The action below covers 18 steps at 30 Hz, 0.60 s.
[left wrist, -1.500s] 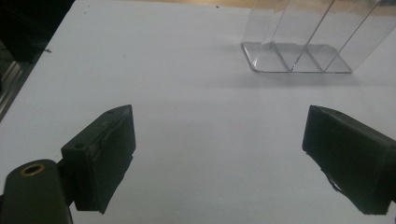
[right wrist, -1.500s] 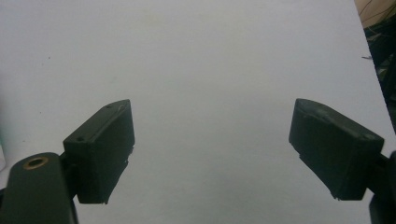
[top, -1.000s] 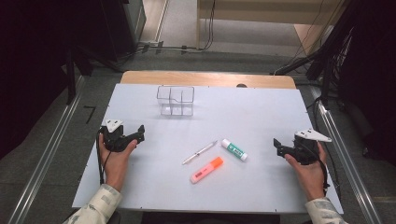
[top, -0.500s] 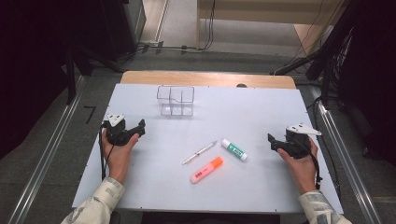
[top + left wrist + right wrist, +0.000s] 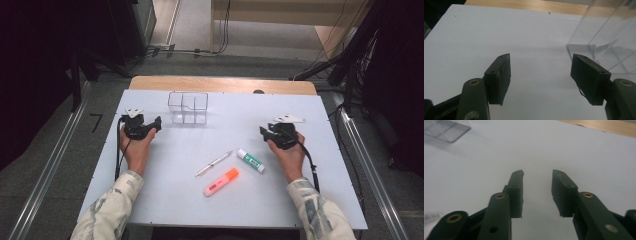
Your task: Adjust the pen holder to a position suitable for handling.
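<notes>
My left gripper (image 5: 158,123) stands open on the white tabletop (image 5: 225,210), just left of a clear plastic organizer (image 5: 188,107). In the left gripper view its jaws (image 5: 541,57) are wide apart with nothing between them, and the organizer's wall (image 5: 609,35) rises close at the right. My right gripper (image 5: 263,131) is at the right of the table, open and pointing left. In the right gripper view it (image 5: 537,172) is open over bare white surface, with the organizer (image 5: 446,130) far off at the top left.
A silver pen (image 5: 214,163), a white tube with a green label (image 5: 250,160) and an orange highlighter (image 5: 221,181) lie in the middle front of the table. A wooden strip (image 5: 220,84) runs along the far edge. Cables and dark equipment surround the table.
Both hands have moved forward over the table. The left gripper came nearer the organizer, and the right gripper shifted left toward the middle. Both stayed open.
</notes>
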Each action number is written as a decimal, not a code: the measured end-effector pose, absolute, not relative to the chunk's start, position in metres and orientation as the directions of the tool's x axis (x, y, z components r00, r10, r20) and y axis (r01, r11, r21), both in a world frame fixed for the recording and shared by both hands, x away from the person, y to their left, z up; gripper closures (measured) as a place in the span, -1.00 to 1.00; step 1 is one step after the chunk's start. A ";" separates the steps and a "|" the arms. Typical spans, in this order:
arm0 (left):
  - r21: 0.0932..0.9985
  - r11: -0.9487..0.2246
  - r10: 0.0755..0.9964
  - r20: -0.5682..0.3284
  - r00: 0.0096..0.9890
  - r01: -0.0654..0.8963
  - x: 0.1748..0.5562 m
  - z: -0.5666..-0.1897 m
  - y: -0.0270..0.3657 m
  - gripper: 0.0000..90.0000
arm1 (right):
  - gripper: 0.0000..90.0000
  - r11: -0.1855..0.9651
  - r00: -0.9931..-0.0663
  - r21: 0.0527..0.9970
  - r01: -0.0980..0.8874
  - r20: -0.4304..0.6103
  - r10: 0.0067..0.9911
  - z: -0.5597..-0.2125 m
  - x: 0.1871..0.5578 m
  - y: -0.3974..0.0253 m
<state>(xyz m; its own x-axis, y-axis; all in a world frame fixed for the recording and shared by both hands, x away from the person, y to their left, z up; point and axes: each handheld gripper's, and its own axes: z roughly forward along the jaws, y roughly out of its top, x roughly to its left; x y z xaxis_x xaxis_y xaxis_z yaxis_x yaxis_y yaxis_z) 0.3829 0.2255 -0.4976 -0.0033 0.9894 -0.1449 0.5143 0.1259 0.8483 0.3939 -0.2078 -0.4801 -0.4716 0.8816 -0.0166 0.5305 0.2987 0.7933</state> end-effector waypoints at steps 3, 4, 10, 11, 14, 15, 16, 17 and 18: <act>0.869 0.101 0.993 -0.115 0.001 0.484 0.393 -0.495 0.222 0.05 | 0.70 0.329 -0.518 0.789 0.520 -0.015 0.855 -0.481 0.405 -0.177; 0.879 0.081 0.996 -0.093 0.003 0.470 0.394 -0.494 0.221 0.18 | 0.76 0.336 -0.530 0.791 0.511 -0.018 0.848 -0.481 0.408 -0.167; 0.884 0.065 0.994 -0.100 0.051 0.464 0.412 -0.484 0.212 0.77 | 0.88 0.347 -0.567 0.801 0.488 -0.011 0.824 -0.476 0.424 -0.117; 0.882 0.064 0.993 -0.102 0.058 0.466 0.413 -0.483 0.211 0.82 | 0.88 0.350 -0.569 0.801 0.487 -0.013 0.822 -0.476 0.426 -0.110; 0.877 0.064 0.991 -0.112 0.073 0.477 0.417 -0.485 0.207 0.94 | 0.90 0.346 -0.566 0.803 0.486 -0.012 0.824 -0.477 0.433 -0.091; 0.876 0.063 0.991 -0.113 0.078 0.479 0.417 -0.487 0.205 0.97 | 0.90 0.345 -0.565 0.802 0.487 -0.012 0.825 -0.478 0.435 -0.085; 0.876 0.064 0.989 -0.119 0.084 0.479 0.418 -0.488 0.204 0.98 | 0.90 0.344 -0.560 0.800 0.491 -0.013 0.828 -0.479 0.437 -0.080; 0.875 0.063 0.988 -0.123 0.093 0.481 0.419 -0.489 0.203 1.00 | 0.90 0.347 -0.559 0.802 0.487 -0.020 0.829 -0.480 0.438 -0.075; 0.874 0.061 0.988 -0.123 0.097 0.481 0.419 -0.490 0.202 1.00 | 0.90 0.346 -0.557 0.801 0.489 -0.019 0.831 -0.481 0.440 -0.069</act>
<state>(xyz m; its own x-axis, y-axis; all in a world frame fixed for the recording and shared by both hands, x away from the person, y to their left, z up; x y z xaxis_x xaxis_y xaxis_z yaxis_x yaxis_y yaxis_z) 0.4192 0.2023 -0.4900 0.0967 0.9877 -0.1226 0.4813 0.0614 0.8744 0.4398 -0.0695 -0.4812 -0.5567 0.8305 -0.0186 0.4888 0.3456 0.8010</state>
